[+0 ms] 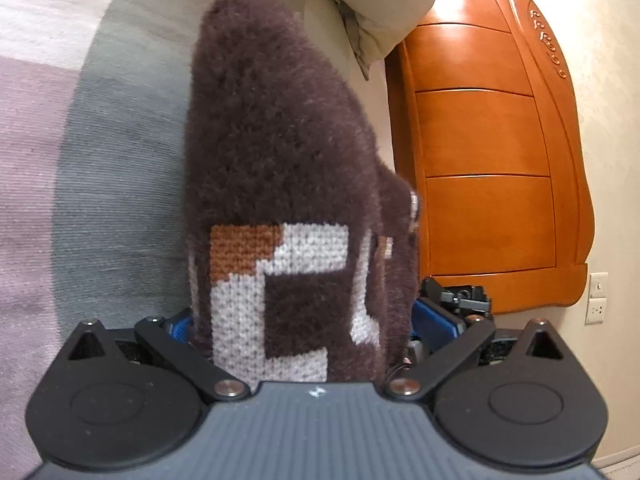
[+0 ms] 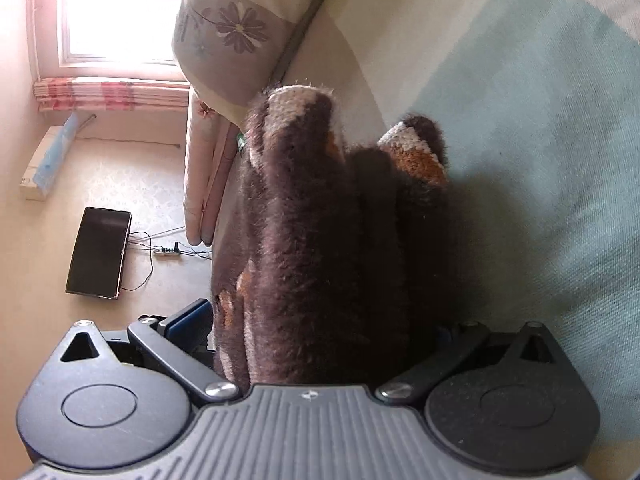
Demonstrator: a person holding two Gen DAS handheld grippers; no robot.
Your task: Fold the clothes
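Observation:
A fuzzy dark brown knit sweater [image 1: 276, 128] with white and orange blocks fills the middle of the left wrist view. My left gripper [image 1: 300, 332] is shut on its patterned edge and holds it up above the bed. In the right wrist view the same sweater [image 2: 320, 240] hangs in folds, and my right gripper [image 2: 320, 340] is shut on it. The blue finger pads [image 1: 434, 318] [image 2: 192, 320] show beside the cloth; the fingertips are hidden by it.
A striped bedspread [image 1: 112, 160] [image 2: 540, 120] lies below. A pillow [image 1: 380, 4] and an orange wooden headboard [image 1: 484, 140] stand at the right. A flowered quilt [image 2: 232, 40], a dark screen [image 2: 100, 252] and a power strip [image 2: 166, 253] lie on the floor by the window.

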